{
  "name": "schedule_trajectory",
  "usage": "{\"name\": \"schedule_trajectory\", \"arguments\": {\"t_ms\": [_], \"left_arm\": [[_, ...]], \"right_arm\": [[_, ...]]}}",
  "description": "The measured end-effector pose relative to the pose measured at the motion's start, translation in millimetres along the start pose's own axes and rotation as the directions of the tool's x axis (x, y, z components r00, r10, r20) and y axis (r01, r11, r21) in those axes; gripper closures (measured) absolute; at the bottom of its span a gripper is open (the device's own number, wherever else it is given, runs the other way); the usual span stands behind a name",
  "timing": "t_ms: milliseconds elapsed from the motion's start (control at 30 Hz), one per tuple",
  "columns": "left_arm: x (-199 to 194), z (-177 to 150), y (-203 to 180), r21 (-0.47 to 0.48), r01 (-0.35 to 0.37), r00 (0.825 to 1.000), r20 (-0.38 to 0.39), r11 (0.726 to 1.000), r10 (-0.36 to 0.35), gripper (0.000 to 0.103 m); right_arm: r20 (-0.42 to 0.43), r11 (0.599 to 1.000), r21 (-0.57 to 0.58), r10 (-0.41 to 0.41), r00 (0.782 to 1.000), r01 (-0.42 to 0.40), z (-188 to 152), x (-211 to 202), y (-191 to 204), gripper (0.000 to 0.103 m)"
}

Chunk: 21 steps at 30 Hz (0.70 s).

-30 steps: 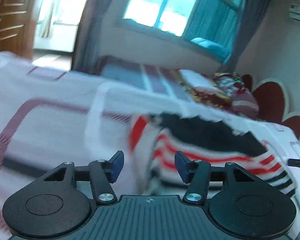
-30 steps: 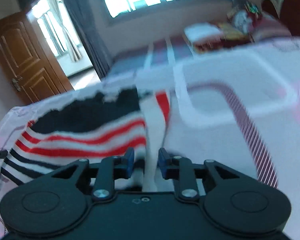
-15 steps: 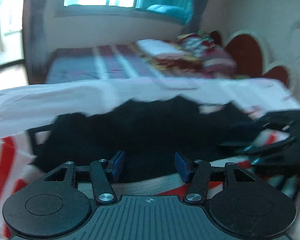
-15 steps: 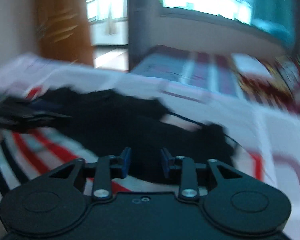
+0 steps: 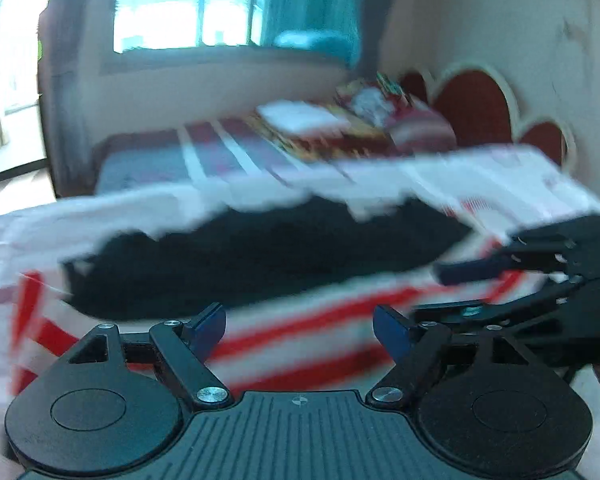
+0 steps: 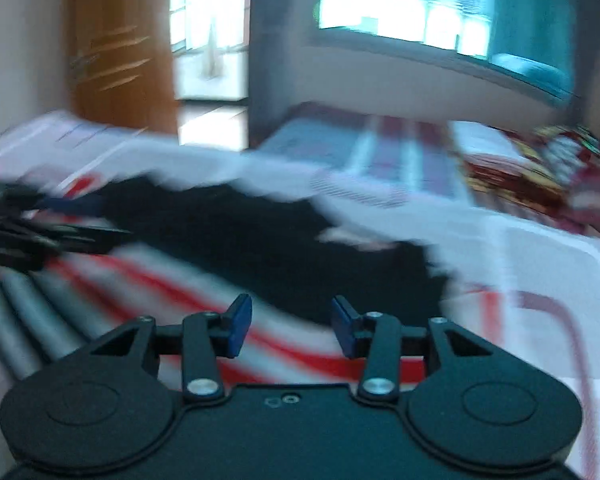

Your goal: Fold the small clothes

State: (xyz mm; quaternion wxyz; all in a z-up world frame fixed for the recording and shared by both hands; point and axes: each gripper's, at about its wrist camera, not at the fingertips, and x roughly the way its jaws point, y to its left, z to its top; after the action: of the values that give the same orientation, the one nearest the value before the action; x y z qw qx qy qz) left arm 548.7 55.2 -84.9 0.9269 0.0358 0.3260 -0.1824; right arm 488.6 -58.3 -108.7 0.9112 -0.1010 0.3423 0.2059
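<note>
A small garment with a black upper part [image 5: 260, 260] and red, white and dark stripes [image 5: 300, 332] lies flat on the white bedspread [image 5: 120, 212]. It also shows in the right wrist view [image 6: 260, 248]. My left gripper [image 5: 300, 326] is open and empty, just above the striped part. My right gripper [image 6: 288, 326] is open and empty over the striped hem. The right gripper also shows at the right edge of the left wrist view [image 5: 540, 280]. The left gripper shows at the left edge of the right wrist view [image 6: 28, 224]. Both views are blurred.
A second bed with striped bedding and pillows [image 5: 340, 132] stands behind. A red headboard [image 5: 480, 108] lines the right wall. A window with teal curtains [image 6: 440, 12] and a wooden door [image 6: 116, 52] are in the background.
Both grippers swung from the garment's side edges to face it across its striped part. Both jaws have opened wider, the right one most. The garment now lies spread with its black part showing.
</note>
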Motion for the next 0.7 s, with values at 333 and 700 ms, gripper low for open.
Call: {"name": "schedule_trajectory", "arguments": {"t_ms": [333, 700], "left_arm": [[-64.6, -34.6, 54.8, -0.101, -0.194, 0.981, -0.018, 0.976, 0.193, 0.021], [-62.0, -60.0, -48.2, -0.053, -0.122, 0.992, -0.018, 0.991, 0.122, 0.022]], "right_arm": [[-0.077, 0.952, 0.189, -0.229, 0.971, 0.239, -45.6, -42.0, -71.5, 0.069], [-0.035, 0.971, 0.218, -0.091, 0.995, 0.096, -49.8, -46.8, 34.4, 0.074]]}}
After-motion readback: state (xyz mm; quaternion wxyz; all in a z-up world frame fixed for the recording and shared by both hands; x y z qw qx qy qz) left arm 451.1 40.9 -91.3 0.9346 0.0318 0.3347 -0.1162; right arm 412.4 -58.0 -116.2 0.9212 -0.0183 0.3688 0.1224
